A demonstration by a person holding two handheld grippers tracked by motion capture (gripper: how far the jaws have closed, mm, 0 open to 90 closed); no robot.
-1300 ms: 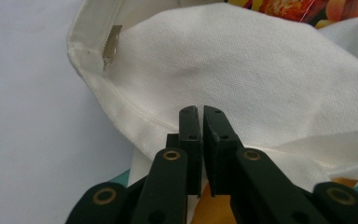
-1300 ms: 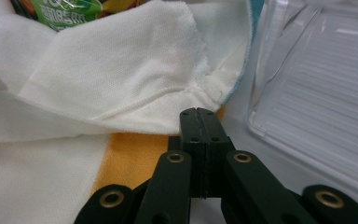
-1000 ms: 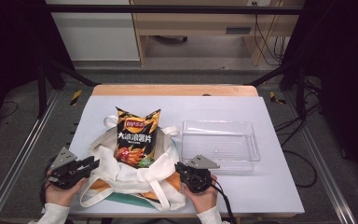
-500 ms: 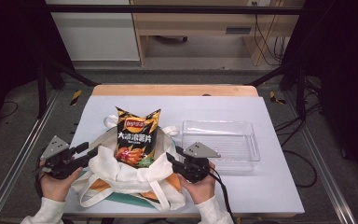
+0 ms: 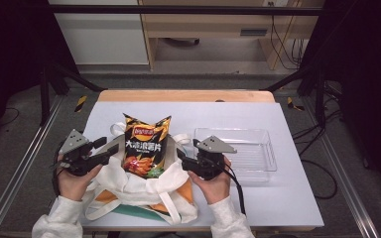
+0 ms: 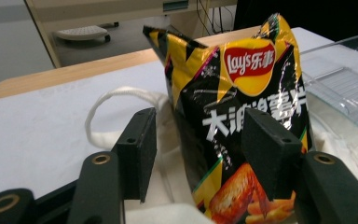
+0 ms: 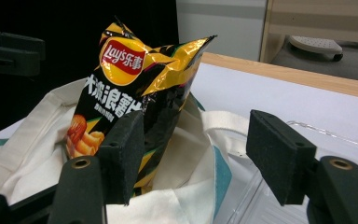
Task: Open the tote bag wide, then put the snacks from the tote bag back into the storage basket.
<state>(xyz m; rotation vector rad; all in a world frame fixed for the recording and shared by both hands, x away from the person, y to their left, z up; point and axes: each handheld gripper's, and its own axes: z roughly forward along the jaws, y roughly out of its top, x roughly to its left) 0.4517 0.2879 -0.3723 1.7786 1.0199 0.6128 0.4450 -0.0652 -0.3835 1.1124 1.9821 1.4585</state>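
The tote bag lay at the near edge of my tabletop, with bare white surface behind it up to the wooden far edge. A clear plastic tray sat just beside it on the right. The crisp packet stood in the bag's mouth, long axis roughly upright, its crimped top pointing up and toward the far edge. My left gripper and right gripper flanked the bag, both spread and gripping nothing, their jaws having just been opening.
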